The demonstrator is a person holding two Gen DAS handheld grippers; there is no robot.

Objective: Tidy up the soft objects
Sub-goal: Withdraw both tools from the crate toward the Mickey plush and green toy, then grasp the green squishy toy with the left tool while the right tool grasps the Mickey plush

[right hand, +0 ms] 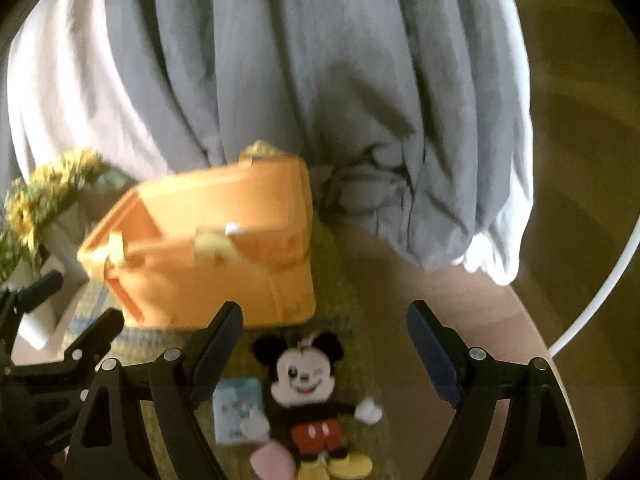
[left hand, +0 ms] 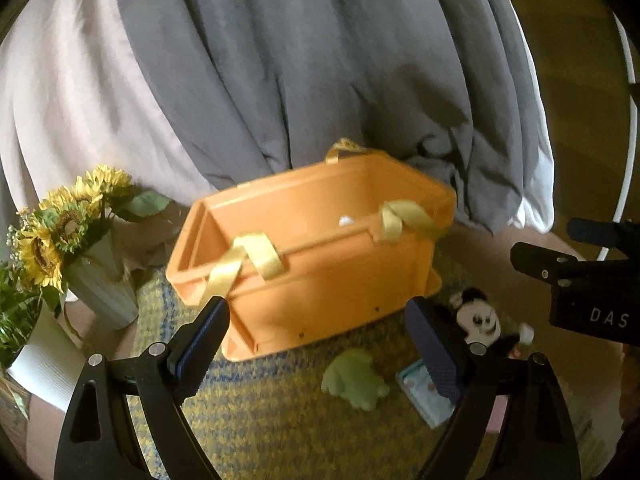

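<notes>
An orange plastic bin (left hand: 312, 256) with yellow ribbon handles stands on a yellow-blue woven mat (left hand: 260, 412); its inside looks bare apart from a small white bit. My left gripper (left hand: 316, 340) hangs open just in front of the bin's near wall, nothing between its fingers. A pale green soft toy (left hand: 354, 378), a small light-blue packet (left hand: 420, 394) and a Mickey Mouse plush (left hand: 478, 320) lie on the mat to the right. In the right wrist view my right gripper (right hand: 324, 344) stands open above the Mickey plush (right hand: 306, 392), apart from it, beside the blue packet (right hand: 236, 408) and the bin (right hand: 208, 248).
A grey cloth (left hand: 320, 60) over pale fabric drapes behind the bin. Sunflowers in a white ribbed vase (left hand: 104, 284) stand left of the bin. A pink soft piece (right hand: 274, 462) lies by the plush's feet. A white hoop (right hand: 600, 300) curves over the round table at right.
</notes>
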